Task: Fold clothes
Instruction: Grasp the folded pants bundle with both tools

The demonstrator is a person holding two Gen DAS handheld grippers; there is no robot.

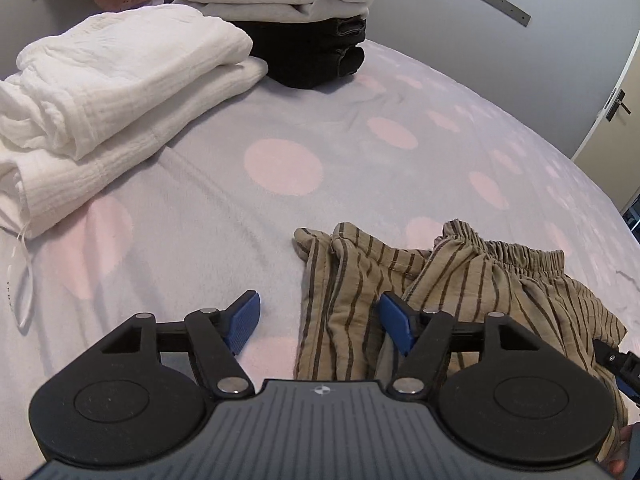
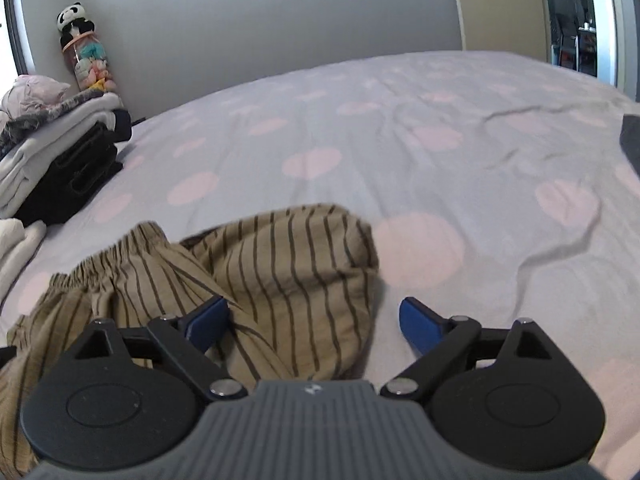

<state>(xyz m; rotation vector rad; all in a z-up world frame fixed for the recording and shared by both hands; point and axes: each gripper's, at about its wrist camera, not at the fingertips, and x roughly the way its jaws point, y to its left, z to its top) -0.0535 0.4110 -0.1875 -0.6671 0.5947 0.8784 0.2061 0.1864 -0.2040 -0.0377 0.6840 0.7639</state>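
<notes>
Tan shorts with dark stripes and an elastic waistband point(image 1: 460, 280) lie crumpled on the dotted bedsheet; they also show in the right wrist view point(image 2: 280, 264). My left gripper point(image 1: 318, 326) is open, its jaws straddling the shorts' left edge, low over the cloth. My right gripper point(image 2: 314, 326) is open, its jaws on either side of the shorts' right edge. Neither pair of blue pads is closed on fabric.
Folded white garments point(image 1: 112, 92) lie at the left. A stack of grey and black folded clothes point(image 1: 304, 20) stands behind them, also in the right wrist view point(image 2: 60, 160). Plush toys point(image 2: 84, 52) stand in the corner. A door point(image 2: 500, 4) is at far right.
</notes>
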